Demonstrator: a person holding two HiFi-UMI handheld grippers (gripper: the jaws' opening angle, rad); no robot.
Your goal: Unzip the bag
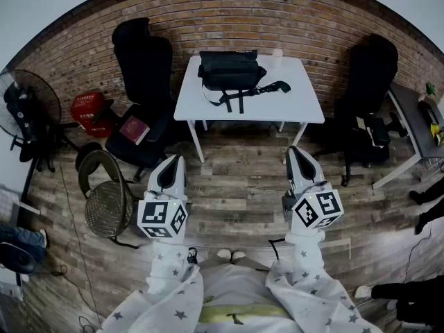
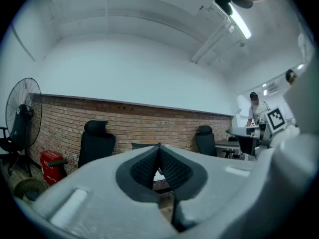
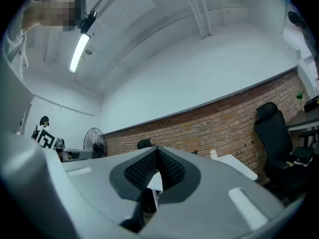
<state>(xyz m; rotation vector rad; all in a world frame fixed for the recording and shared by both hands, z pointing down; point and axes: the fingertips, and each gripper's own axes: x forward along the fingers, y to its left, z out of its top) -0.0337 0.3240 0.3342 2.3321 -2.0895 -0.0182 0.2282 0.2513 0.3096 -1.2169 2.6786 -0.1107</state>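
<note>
Black, the bag (image 1: 232, 71) lies at the twelve o'clock end of the white counter (image 1: 298, 106), its strap (image 1: 272, 87) trailing toward three o'clock. Whether it is zipped, and where the pull sits, is too small to tell. The left tool (image 1: 176, 159) hangs at seven o'clock from the counter and the right tool (image 1: 294, 151) at five o'clock, both well apart from it above the floor. Each has its jaws pressed together with nothing between them. The task looks not yet begun, so the step in hand is the approach. Next, both tools likely need to go toward twelve o'clock over the counter and open. One would steady the bag while the other finds the pull.
</note>
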